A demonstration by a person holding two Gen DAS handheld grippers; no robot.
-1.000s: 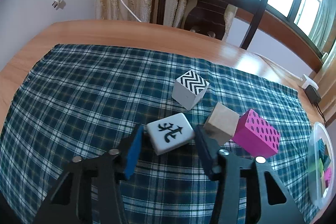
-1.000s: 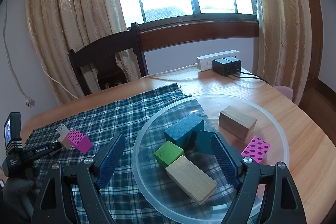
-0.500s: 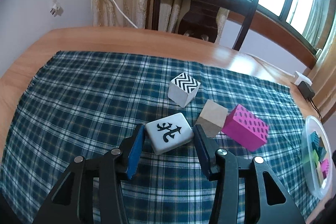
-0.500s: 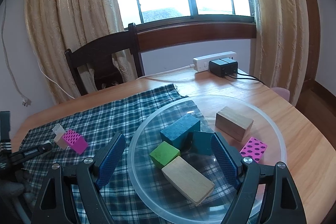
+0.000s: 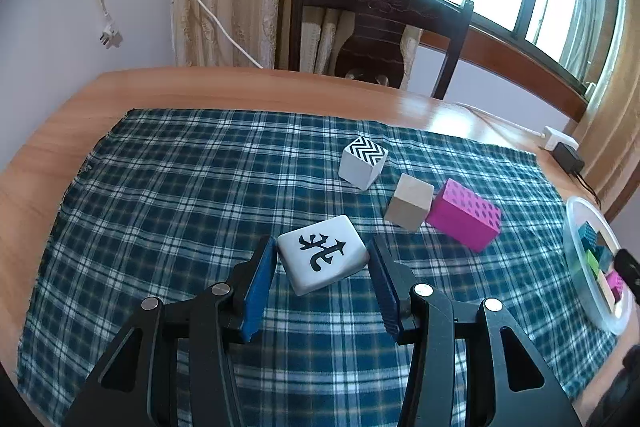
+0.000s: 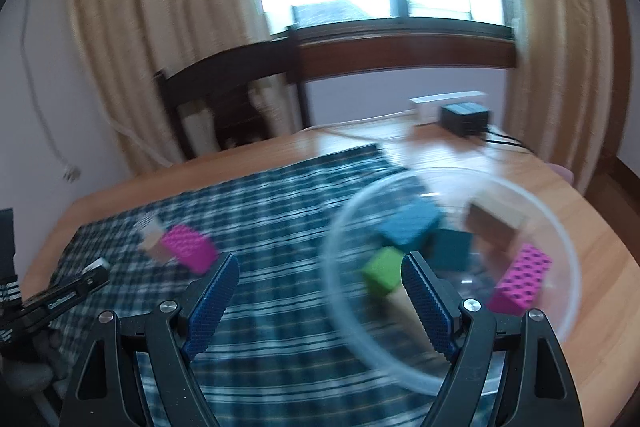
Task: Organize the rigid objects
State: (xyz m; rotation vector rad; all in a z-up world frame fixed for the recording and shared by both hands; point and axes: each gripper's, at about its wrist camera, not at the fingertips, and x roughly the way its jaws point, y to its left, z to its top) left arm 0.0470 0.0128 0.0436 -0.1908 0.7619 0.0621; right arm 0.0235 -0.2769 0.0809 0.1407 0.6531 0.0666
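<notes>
Since a second ago my left gripper (image 5: 322, 269) has lifted and drawn back with the white tile (image 5: 323, 254) clamped between its blue pads, so the blocks on the cloth now sit farther ahead of it, and my right gripper (image 6: 318, 301) has swung toward the left, off the middle of the clear bowl (image 6: 404, 371) and out over the checked cloth (image 6: 264, 227). That tile carries a black curled mark on its top face, and both pads press its sides. Beyond it on the blue plaid, a white cube with black zigzags on top (image 5: 363, 163) stands alone. A plain wooden cube (image 5: 409, 202) touches a pink block with dark dots (image 5: 464, 215) just to its right. At the right edge of the left view I see the bowl's rim, with coloured blocks inside.

My right gripper's jaws stand wide apart with nothing between them; its left finger hangs over the cloth, its right finger over the bowl's near rim. This view is smeared by motion. Inside the bowl lie a blue block (image 6: 410, 225), a darker teal block (image 6: 452, 251), a green cube (image 6: 382, 271), a brown wooden block (image 6: 494, 231), a pink dotted block (image 6: 520, 281) and a pale wooden piece partly hidden behind my right finger. A wooden table (image 6: 592, 227) carries it all, with a dark chair (image 5: 380, 27) behind
</notes>
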